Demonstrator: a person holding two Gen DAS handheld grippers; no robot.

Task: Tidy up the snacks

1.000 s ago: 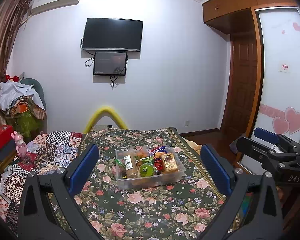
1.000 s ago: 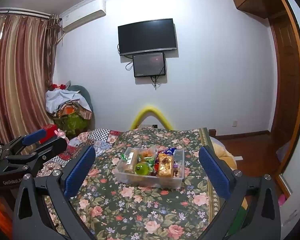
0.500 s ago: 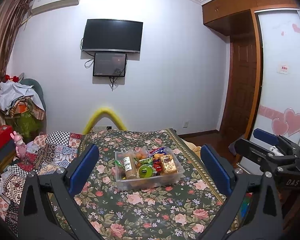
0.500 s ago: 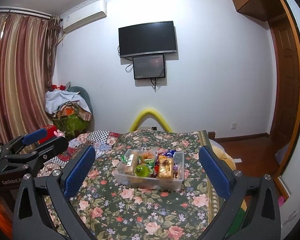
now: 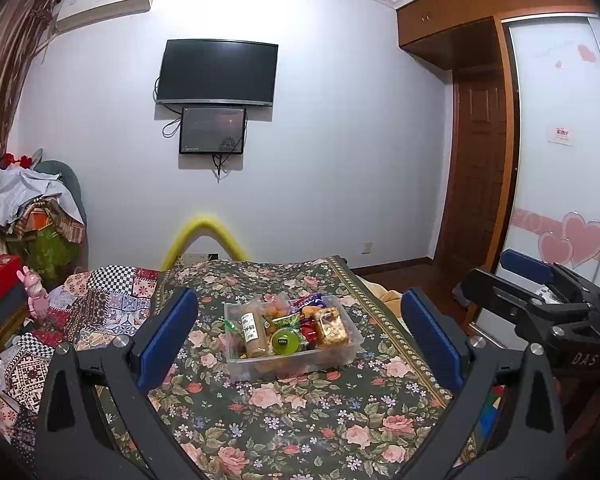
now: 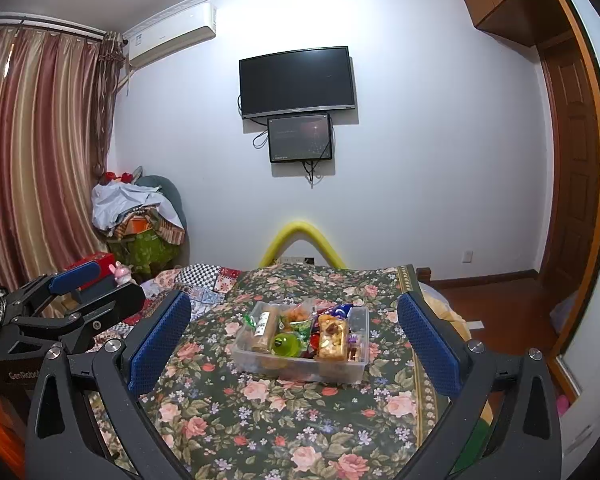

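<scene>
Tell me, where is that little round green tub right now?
In both wrist views the green tub sits inside the clear snack bin on the floral bedspread, at its near side, between a tan labelled bottle and a nut bar pack.

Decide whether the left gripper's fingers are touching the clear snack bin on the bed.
Apart. The left wrist view shows the left gripper open, its fingers well short of the clear snack bin, floral bedspread visible between them.

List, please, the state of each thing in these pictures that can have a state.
left hand-held gripper: open, holds nothing
right hand-held gripper: open, holds nothing
clear snack box: no lid, full of snacks, on the floral cloth
brown bottle: lying in the box
green cup: lying in the box
television: screen dark
curtains: drawn shut
</scene>
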